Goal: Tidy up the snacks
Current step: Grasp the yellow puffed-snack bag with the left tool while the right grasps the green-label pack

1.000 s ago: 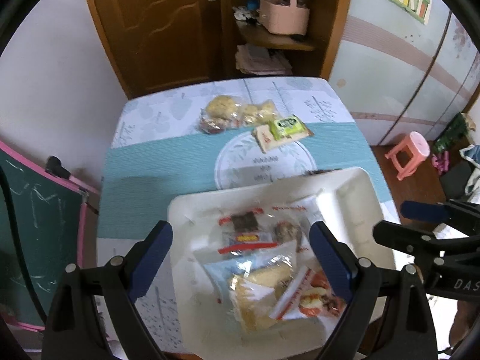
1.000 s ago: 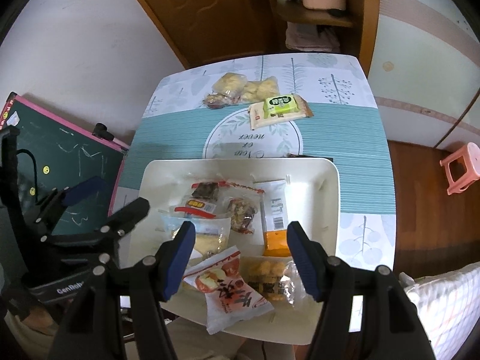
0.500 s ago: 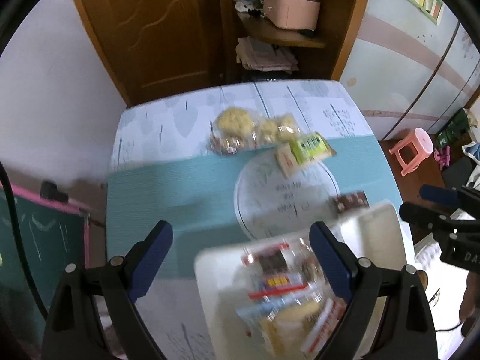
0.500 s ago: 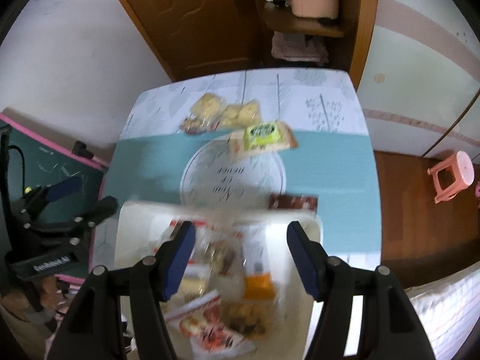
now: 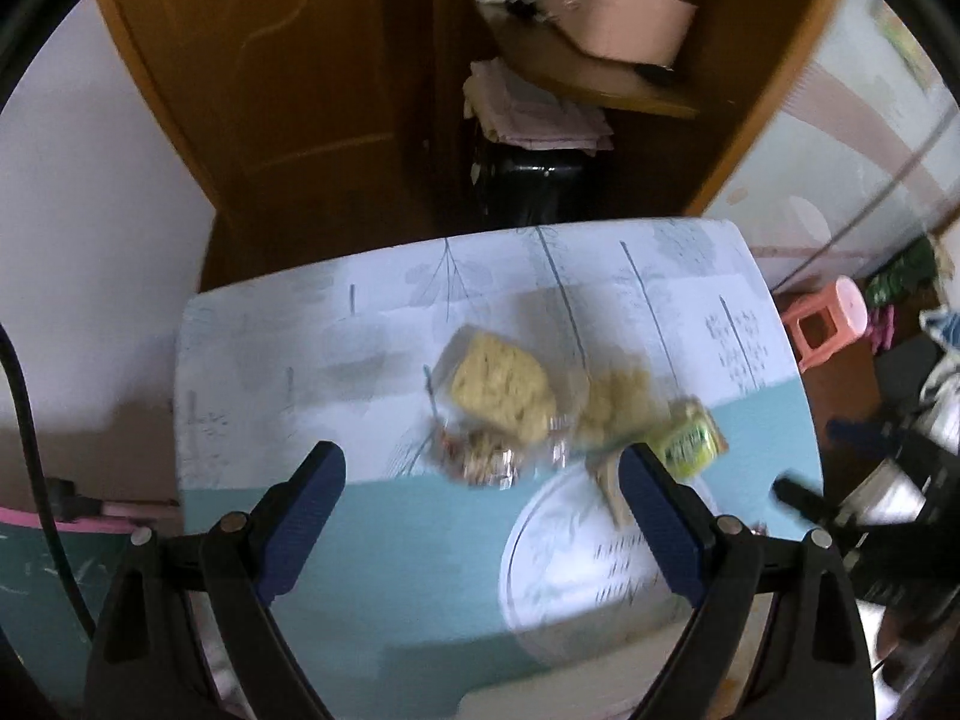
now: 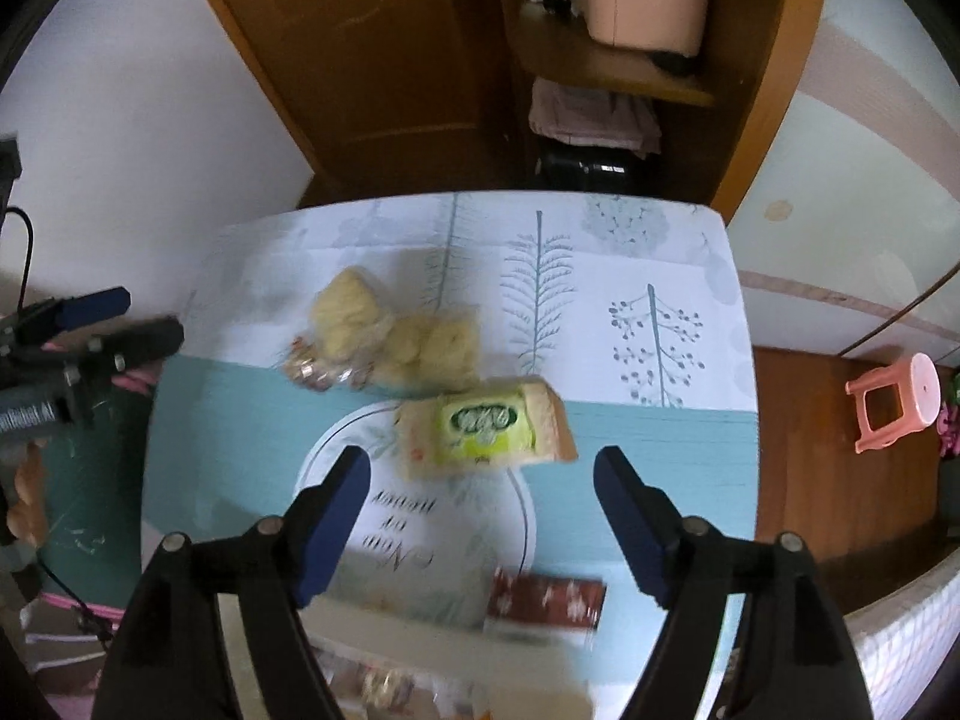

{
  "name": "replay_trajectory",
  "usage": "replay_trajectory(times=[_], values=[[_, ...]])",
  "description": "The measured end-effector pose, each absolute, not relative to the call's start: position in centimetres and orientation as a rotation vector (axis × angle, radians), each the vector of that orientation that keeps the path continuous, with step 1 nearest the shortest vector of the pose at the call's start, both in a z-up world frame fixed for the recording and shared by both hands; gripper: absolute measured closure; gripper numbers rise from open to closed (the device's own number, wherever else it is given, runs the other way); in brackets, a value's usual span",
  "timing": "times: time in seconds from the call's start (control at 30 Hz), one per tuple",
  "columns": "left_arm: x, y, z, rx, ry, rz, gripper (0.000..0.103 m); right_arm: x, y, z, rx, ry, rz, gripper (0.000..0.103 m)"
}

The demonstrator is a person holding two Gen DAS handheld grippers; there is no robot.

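We see a table under a cloth w/ a teal band, a white round motif w/ lettering in the middle, and a pale far part printed w/ trees. Snacks sit near mid-table: a clear bag of yellow cakes, a 2nd pale bag touching it, a small nut pack at their near-left edge, and a green-label pack just beside them on the motif's rim. A dark red pack lies nearer us, touching the white tray at the frame bottom; tray contents are too blurred to tell. Our left gripper has its jaws spread wide, nothing between them, hanging over the nut pack area. Our right gripper has just been opening its jaws; they stand apart w/ nothing between the pads. Room: a brown wood door, a shelf w/ a pink basket and folded cloth below, a white wall at left, a pink stool on the wood floor at right, a green chalkboard at left.
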State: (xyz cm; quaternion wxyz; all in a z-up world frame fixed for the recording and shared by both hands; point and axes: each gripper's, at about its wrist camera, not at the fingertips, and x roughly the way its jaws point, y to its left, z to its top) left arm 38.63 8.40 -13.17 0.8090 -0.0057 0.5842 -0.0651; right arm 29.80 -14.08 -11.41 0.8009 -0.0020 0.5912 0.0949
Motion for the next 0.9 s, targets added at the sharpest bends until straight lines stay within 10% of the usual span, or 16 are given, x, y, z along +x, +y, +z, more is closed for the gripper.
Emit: replay_trajectory(times=[0.7, 0.9], values=[[47.4, 6.9, -27.5, -0.253, 1.472, 0.008, 0.011, 33.5, -10.5, -23.9, -0.154, 1.42, 0.194, 0.026], [47.1, 5.7, -28.4, -0.196, 1.491, 0.019, 0.011, 32.8, -10.3, -23.4, -0.17, 1.415, 0.19, 0.049]])
